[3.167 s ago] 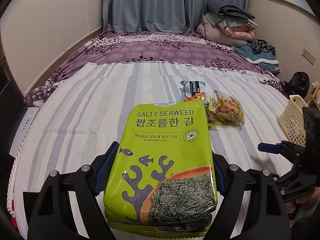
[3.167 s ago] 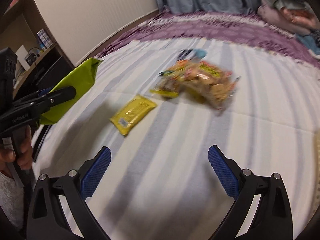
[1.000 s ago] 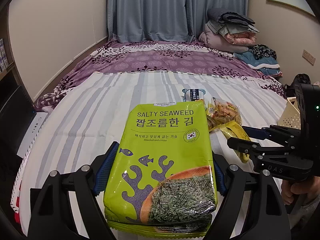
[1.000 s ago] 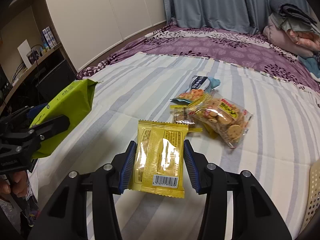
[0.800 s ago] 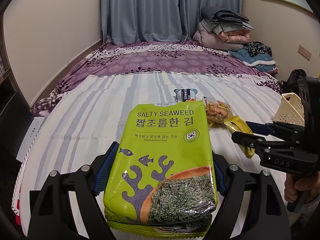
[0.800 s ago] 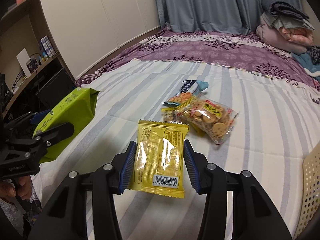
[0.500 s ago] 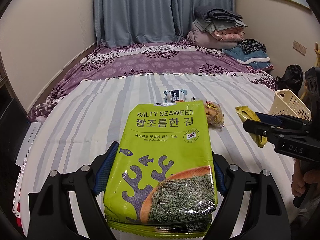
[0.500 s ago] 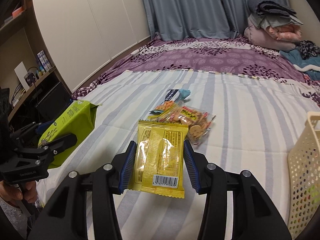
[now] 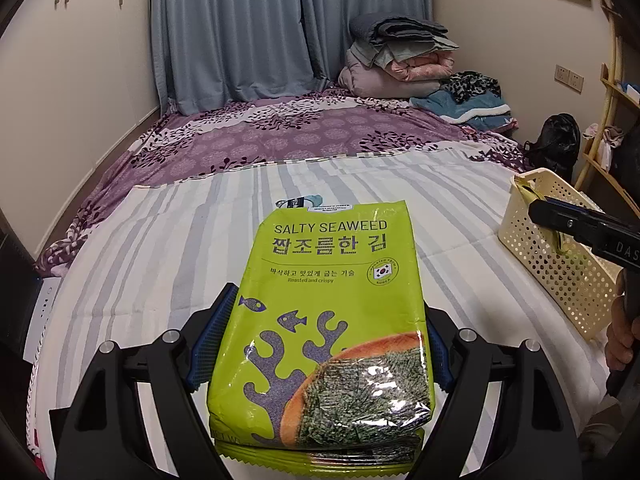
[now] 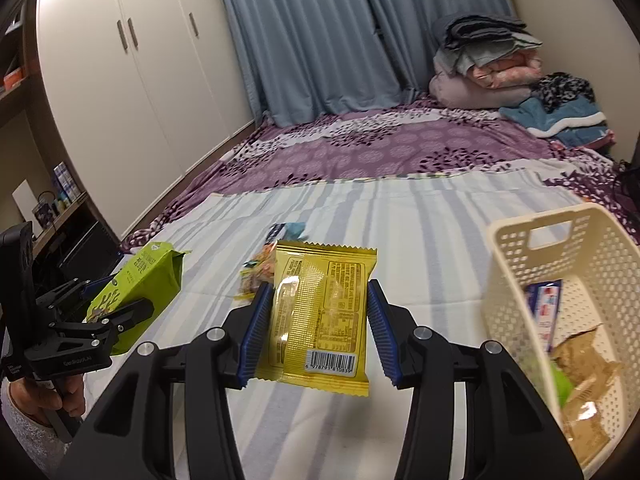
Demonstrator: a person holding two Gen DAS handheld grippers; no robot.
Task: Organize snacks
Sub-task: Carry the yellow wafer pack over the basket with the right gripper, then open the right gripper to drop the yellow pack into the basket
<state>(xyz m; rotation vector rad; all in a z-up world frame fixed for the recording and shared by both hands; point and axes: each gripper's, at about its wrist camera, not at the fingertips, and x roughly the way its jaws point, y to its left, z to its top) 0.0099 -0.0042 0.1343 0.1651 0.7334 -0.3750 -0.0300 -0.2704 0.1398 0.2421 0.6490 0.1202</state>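
Now the right tool [image 10: 316,332] is pinching a yellow snack pack [image 10: 320,316] by its two sides, holding it in the air above the striped bed [image 10: 420,248]. To the right of this tool is sitting a cream basket [image 10: 516,248] with a few packs already inside. The left tool [image 9: 320,344] is squeezing a big green seaweed bag [image 9: 332,312] between its blue pads, with the same basket [image 9: 556,256] off to its right. More snacks [image 10: 260,272] are lying on the bed just behind the yellow pack. Both packs are smooth and puffy, so one may be slipping out and falling short of the basket. The two tools are heading for one spot and could be bumping there.
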